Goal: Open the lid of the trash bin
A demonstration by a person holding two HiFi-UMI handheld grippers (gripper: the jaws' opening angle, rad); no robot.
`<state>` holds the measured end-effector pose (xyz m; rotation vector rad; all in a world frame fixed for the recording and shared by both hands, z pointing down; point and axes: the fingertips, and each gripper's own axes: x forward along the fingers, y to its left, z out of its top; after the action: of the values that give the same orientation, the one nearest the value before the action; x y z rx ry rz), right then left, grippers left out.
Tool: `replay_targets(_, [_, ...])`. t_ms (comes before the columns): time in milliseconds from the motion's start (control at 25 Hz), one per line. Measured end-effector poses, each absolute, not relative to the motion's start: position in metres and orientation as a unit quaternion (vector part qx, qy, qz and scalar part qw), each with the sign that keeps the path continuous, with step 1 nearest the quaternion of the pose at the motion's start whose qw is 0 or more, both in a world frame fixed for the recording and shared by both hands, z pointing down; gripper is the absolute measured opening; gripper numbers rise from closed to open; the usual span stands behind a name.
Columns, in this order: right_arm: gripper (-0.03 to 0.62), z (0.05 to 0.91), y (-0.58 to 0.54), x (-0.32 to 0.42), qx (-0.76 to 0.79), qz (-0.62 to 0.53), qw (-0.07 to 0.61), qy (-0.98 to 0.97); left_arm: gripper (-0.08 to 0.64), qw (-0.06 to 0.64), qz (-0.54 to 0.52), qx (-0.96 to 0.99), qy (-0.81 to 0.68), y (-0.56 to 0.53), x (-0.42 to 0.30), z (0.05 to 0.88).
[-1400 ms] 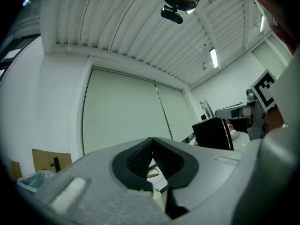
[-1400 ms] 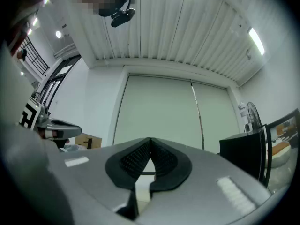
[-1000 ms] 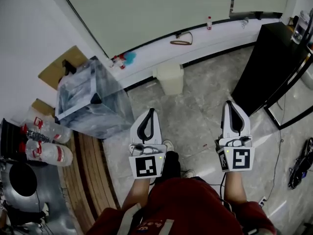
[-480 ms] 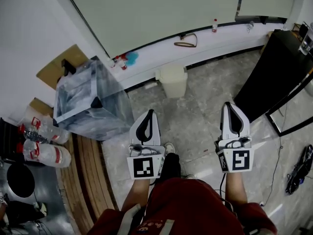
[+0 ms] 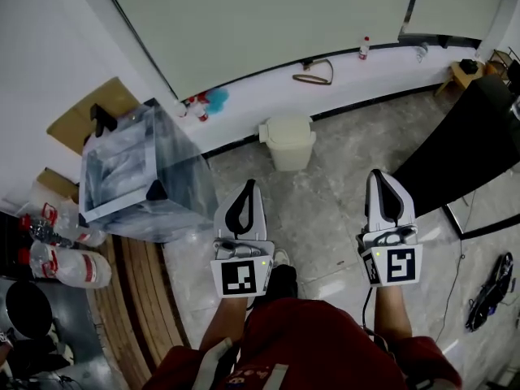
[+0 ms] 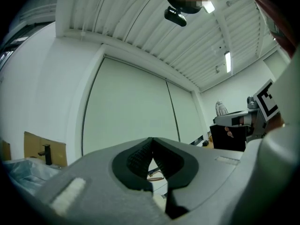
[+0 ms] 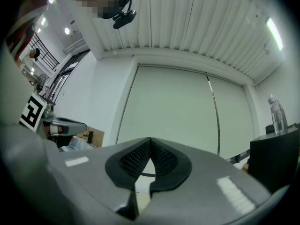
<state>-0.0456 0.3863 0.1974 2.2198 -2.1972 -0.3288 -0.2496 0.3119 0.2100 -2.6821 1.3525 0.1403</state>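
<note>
Ahead at twelve o'clock the trash bin [image 5: 289, 140] is well apart from us, so our left gripper [image 5: 251, 184] and right gripper [image 5: 380, 174] have their jaws together (both empty).

A cluttered workroom: left of the trash bin [image 5: 290, 142] a plastic-wrapped crate [image 5: 138, 173] is sitting among bottles [image 5: 65, 266] and cardboard [image 5: 85, 116]; far right of it, cables [image 5: 487, 287] are lying.

My head view has shifted vs 1 s ago: trash bin [image 5: 290, 143] now sits lower & looks a bit bigger, plastic-wrapped box [image 5: 138, 173] has drifted left, black cabinet [image 5: 463, 149] has slid toward the right edge, bottles [image 5: 61, 265] have dropped toward bottom-left.
</note>
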Motion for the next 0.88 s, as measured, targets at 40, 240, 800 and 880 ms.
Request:
replay_targets(40, [0.0,0.197,0.375,-0.045,0.709,-0.104,0.003,-0.697,0.004,0.067,0.046,-0.891,0.447,0.3,-0.249,0.21])
replay_targets(240, [0.0,0.198,0.319,-0.046,0.719,-0.097,0.014,-0.688,0.003,0.061,0.043,-0.895,0.439,0.243,-0.253,0.214])
replay_targets(800, [0.0,0.212,0.204,-0.078,0.718,-0.098,0.034,-0.688,0.003,0.049,0.048,-0.896,0.439,0.129,-0.279,0.232])
replay_targets(880, [0.0,0.213,0.196,-0.081,0.717,-0.1,0.037,-0.689,0.004,0.048,0.051,-0.895,0.441,0.12,-0.282,0.231])
